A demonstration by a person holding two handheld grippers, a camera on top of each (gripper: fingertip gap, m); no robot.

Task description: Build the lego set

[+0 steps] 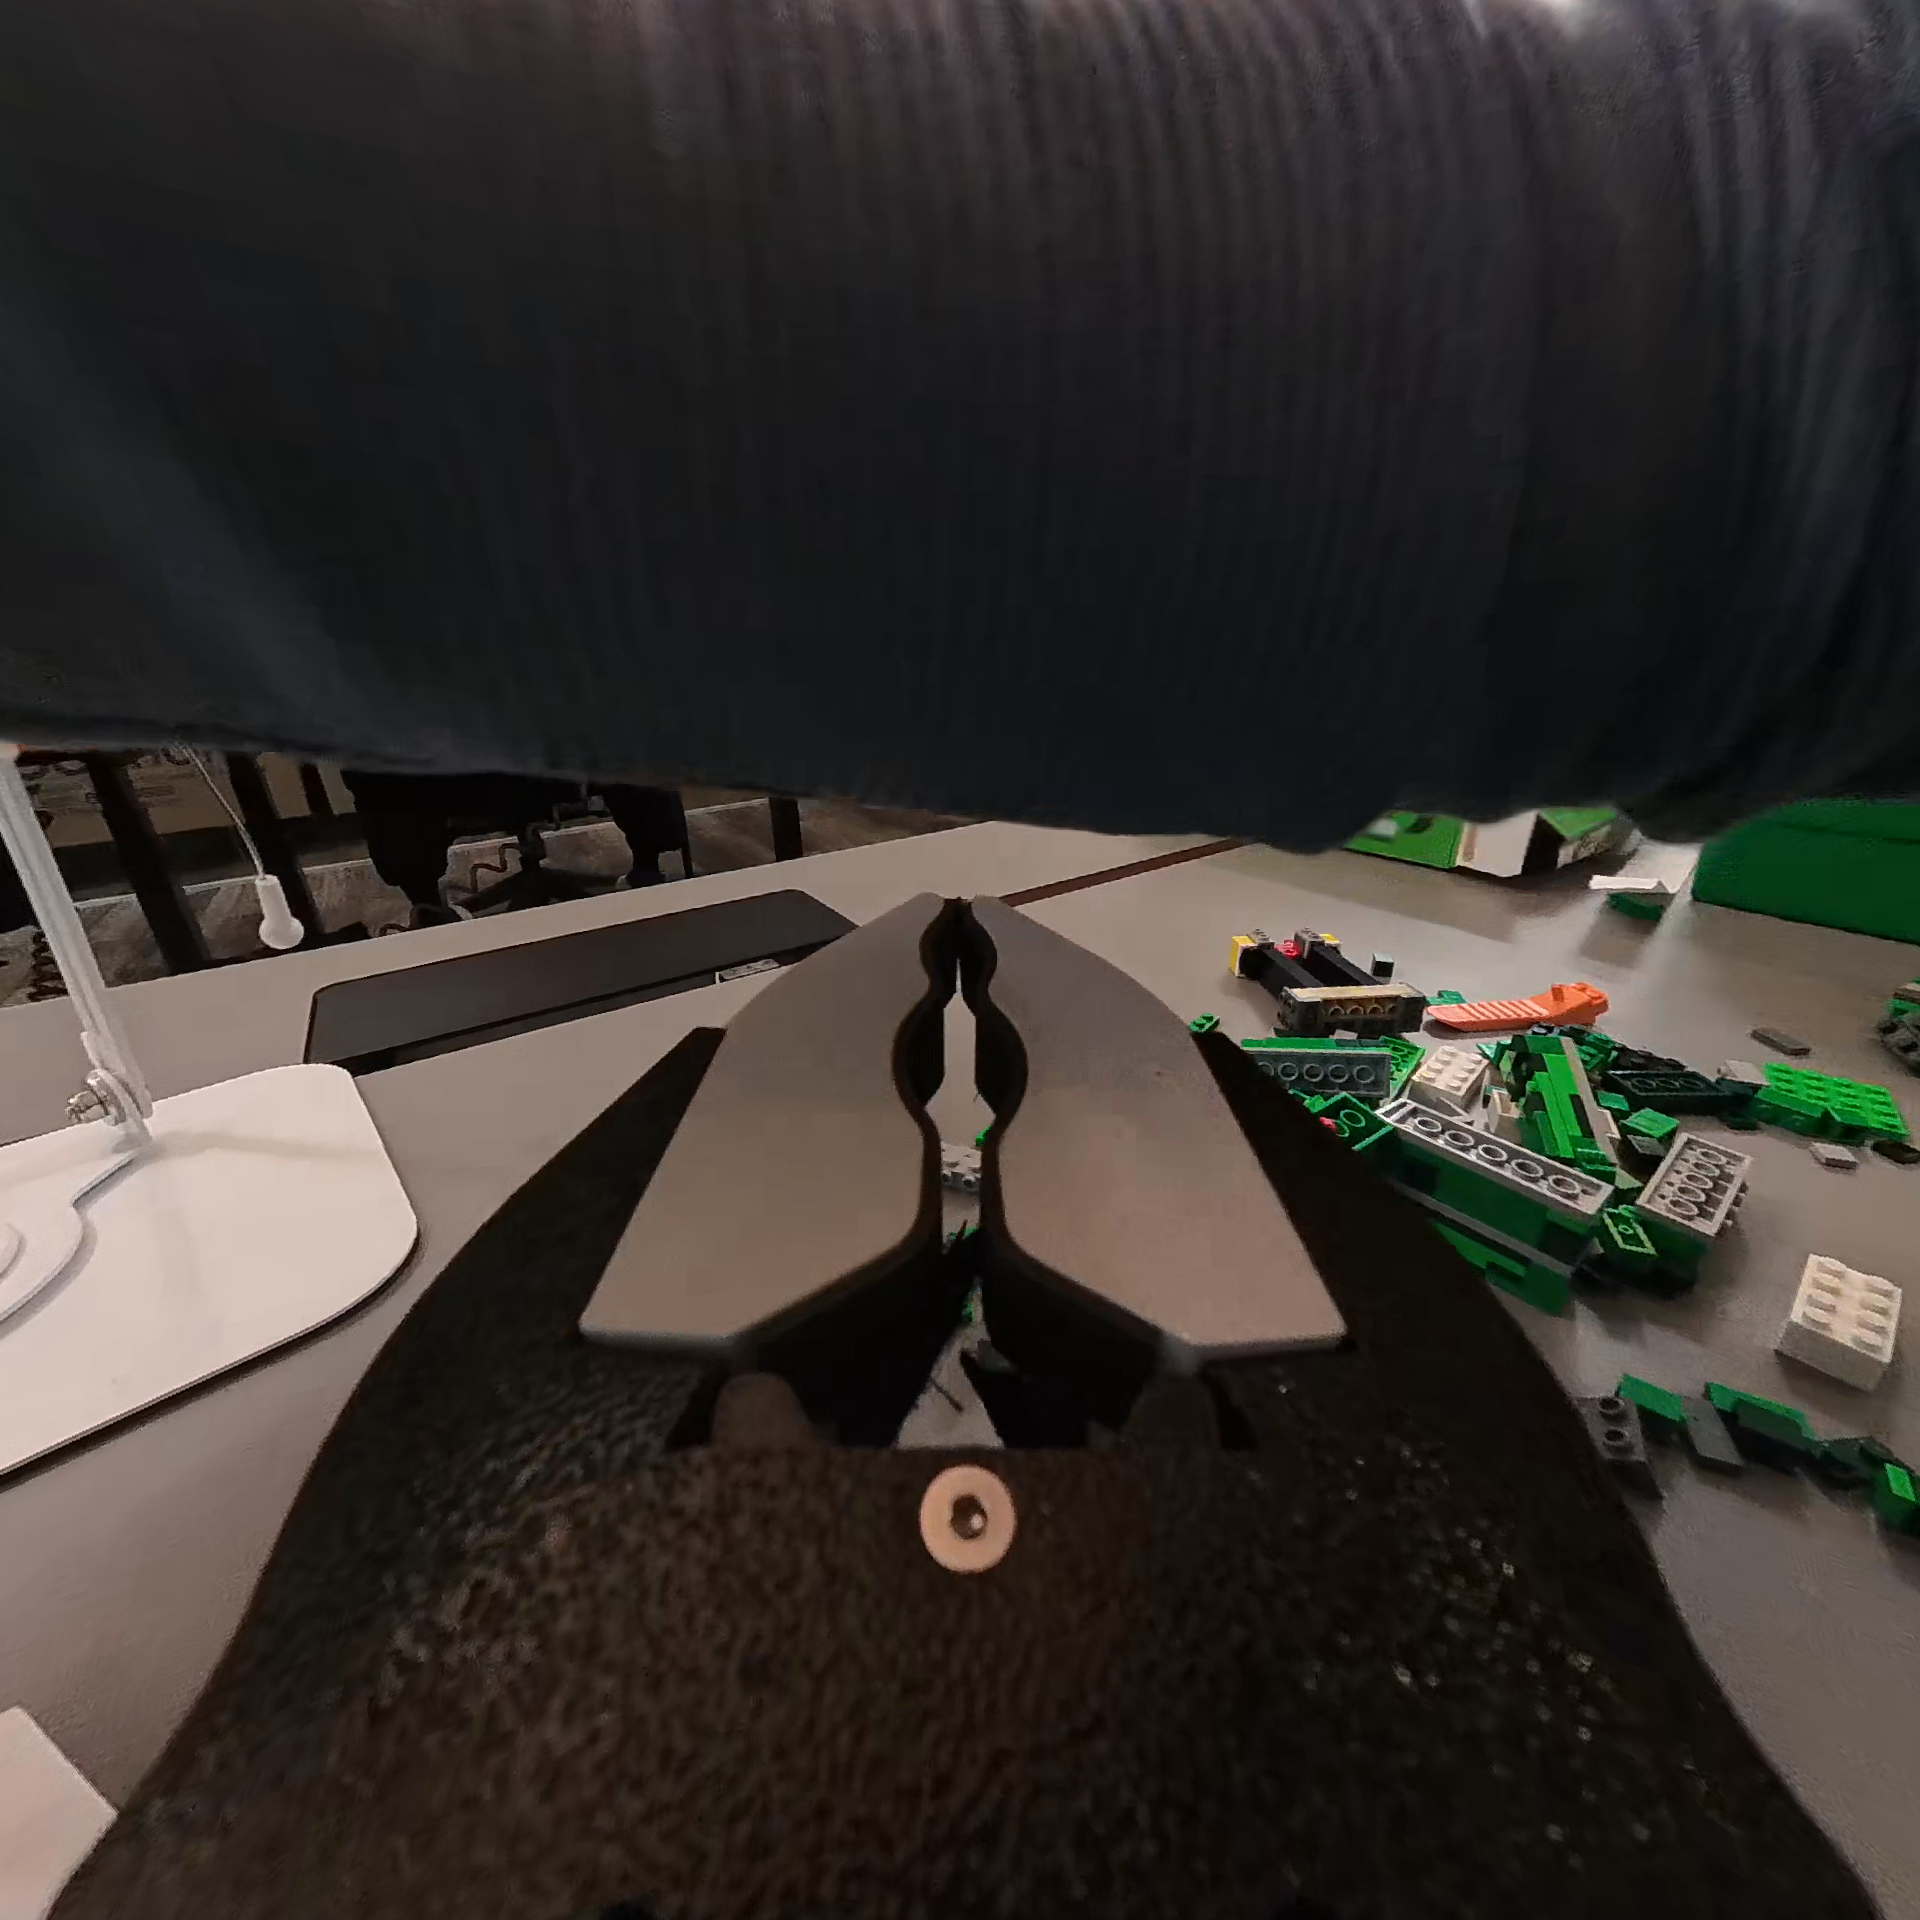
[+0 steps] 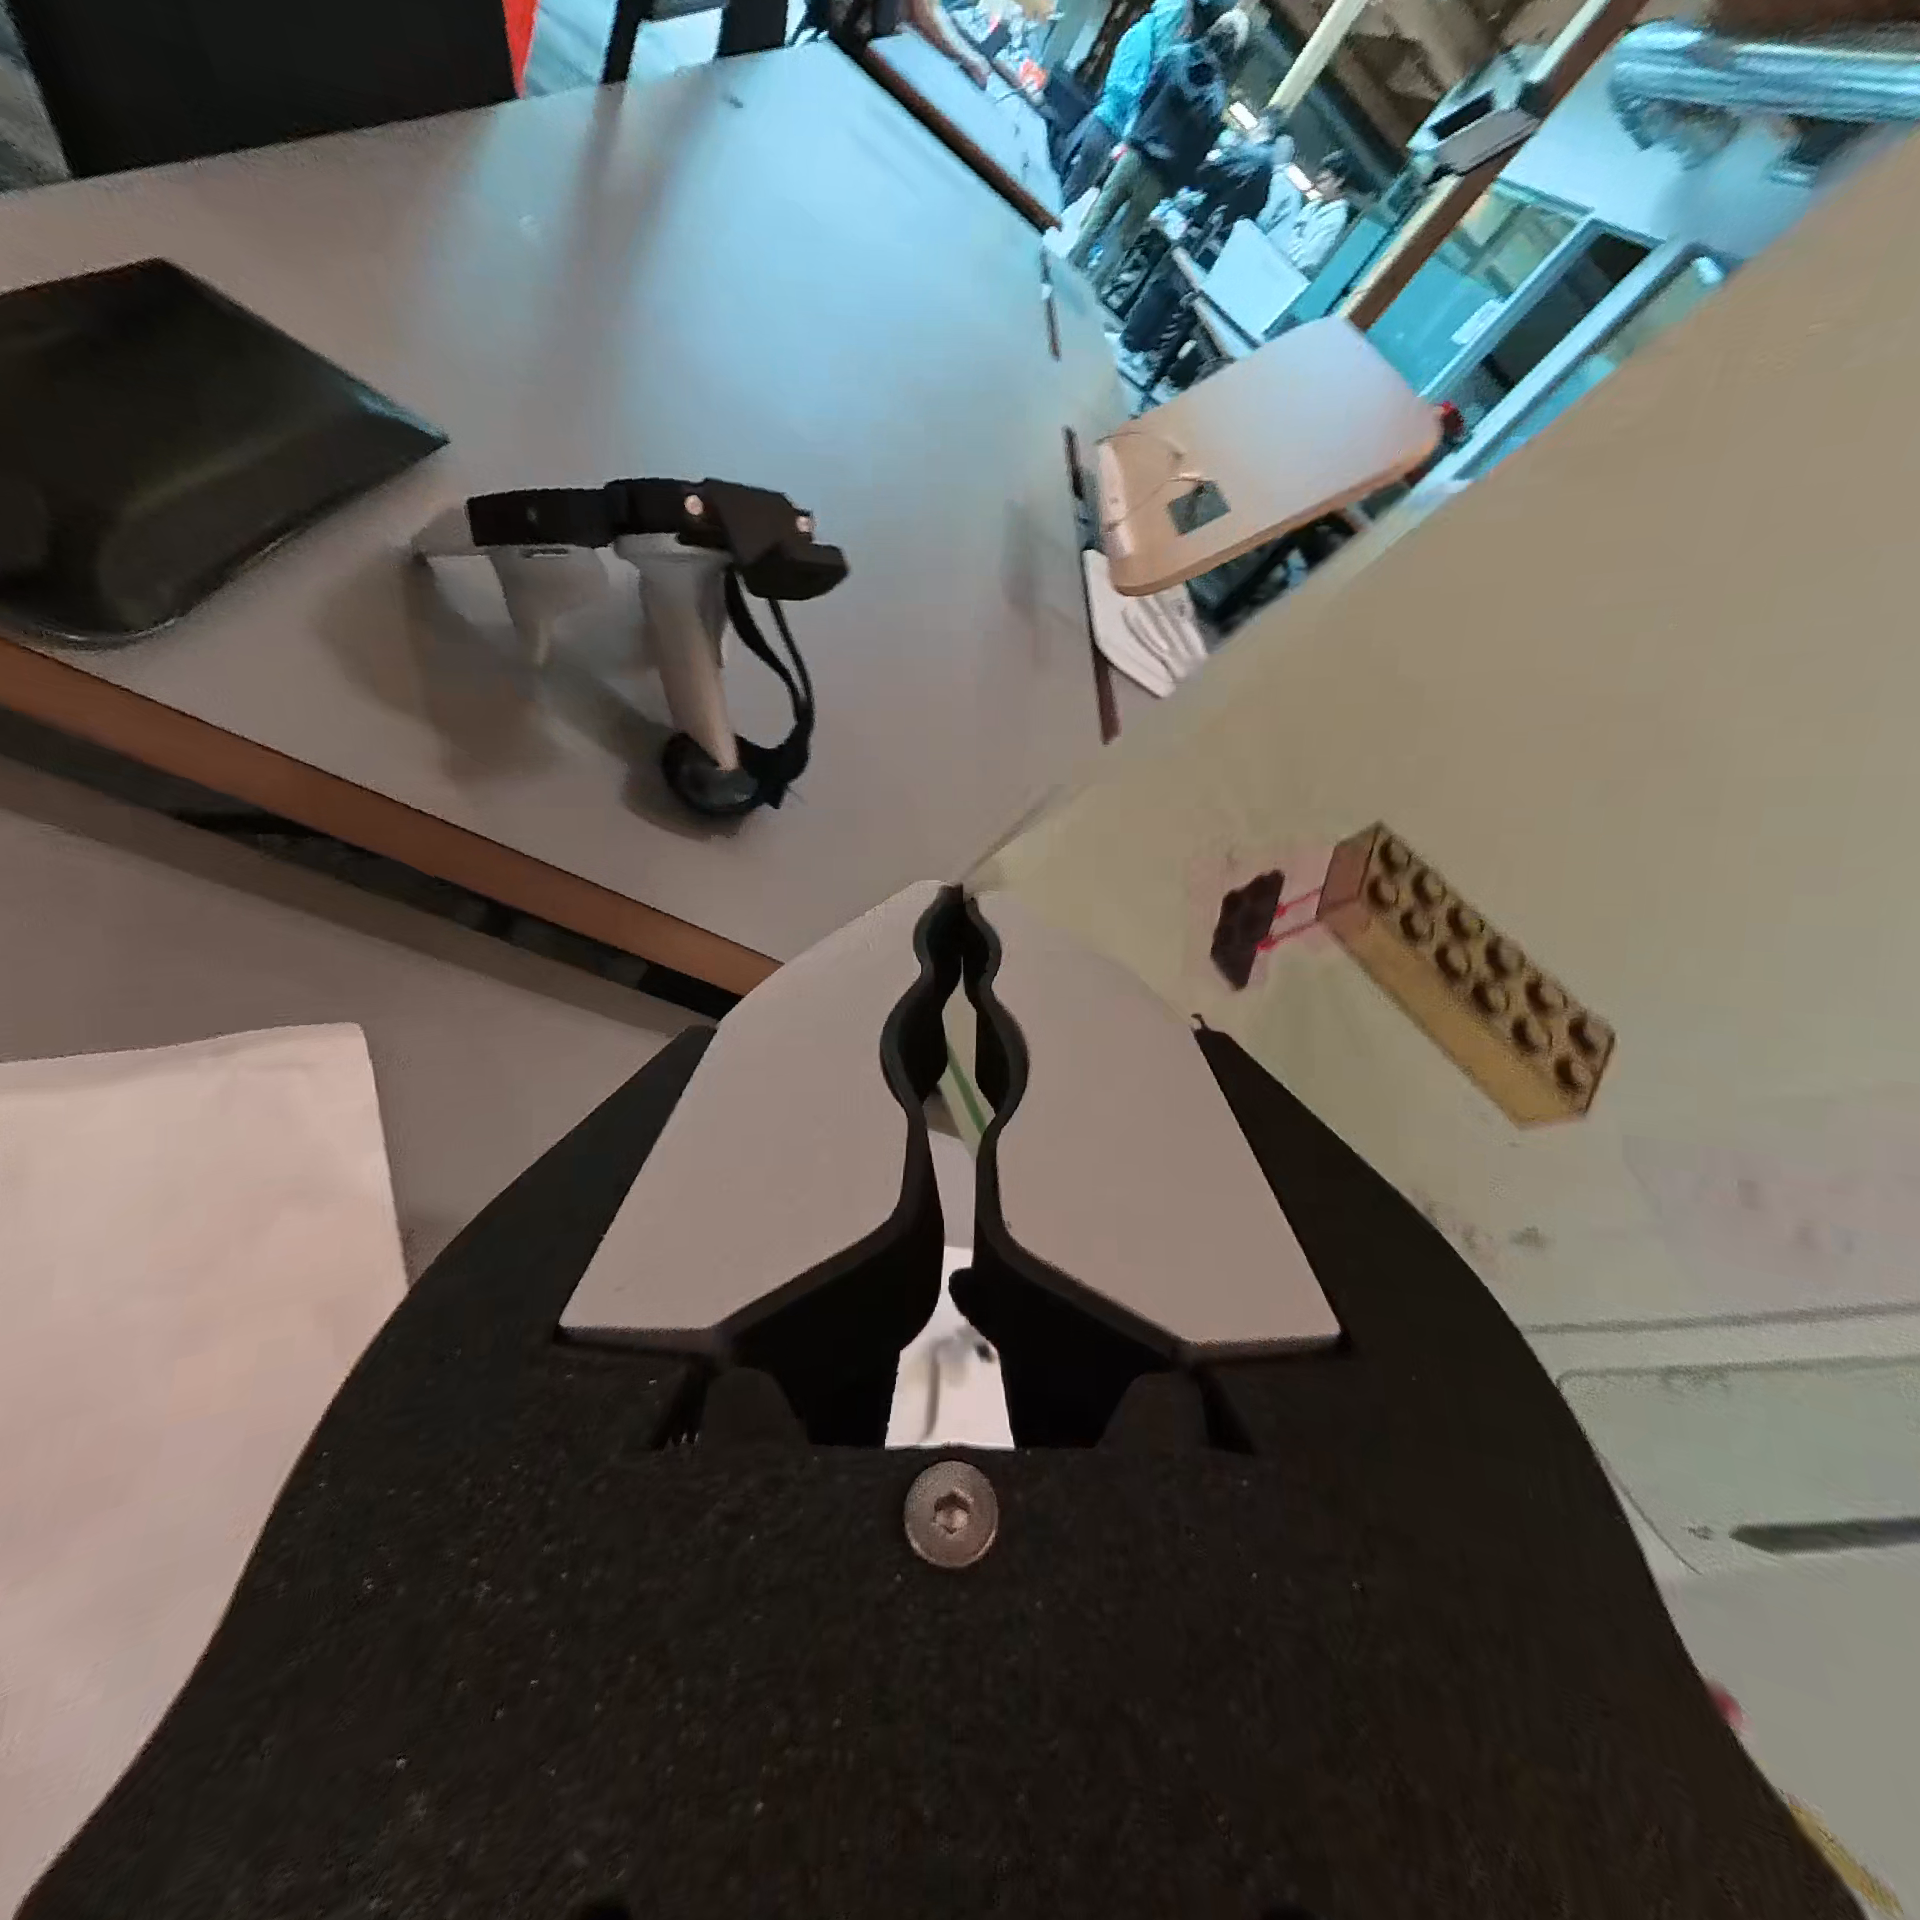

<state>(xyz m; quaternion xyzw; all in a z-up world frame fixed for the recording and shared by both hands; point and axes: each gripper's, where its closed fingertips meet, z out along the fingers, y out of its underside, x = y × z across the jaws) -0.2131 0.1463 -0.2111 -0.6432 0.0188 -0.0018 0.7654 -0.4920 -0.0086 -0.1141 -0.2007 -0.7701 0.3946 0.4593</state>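
Note:
In the left wrist view my left gripper (image 1: 961, 906) is shut and empty, held above the grey table (image 1: 1299, 894). A pile of loose green, grey and white lego bricks (image 1: 1527, 1153) lies to its right, with a small black and yellow assembly (image 1: 1311, 968) behind it. In the right wrist view my right gripper (image 2: 961, 896) is shut on the corner of a cream instruction page (image 2: 1558, 727), which is lifted and tilted up to the right. The page bears a drawing of a tan brick (image 2: 1470, 977).
An orange brick separator (image 1: 1519, 1006), a lone white brick (image 1: 1839, 1320) and a green box (image 1: 1808, 862) are at the right. A white lamp base (image 1: 208, 1195) and black pad (image 1: 571, 966) are at the left. A dark sleeve (image 1: 935, 364) fills the top. A white handheld controller (image 2: 675, 603) lies on the far table. My right fingertips sit around 30 centimeters from my left ones.

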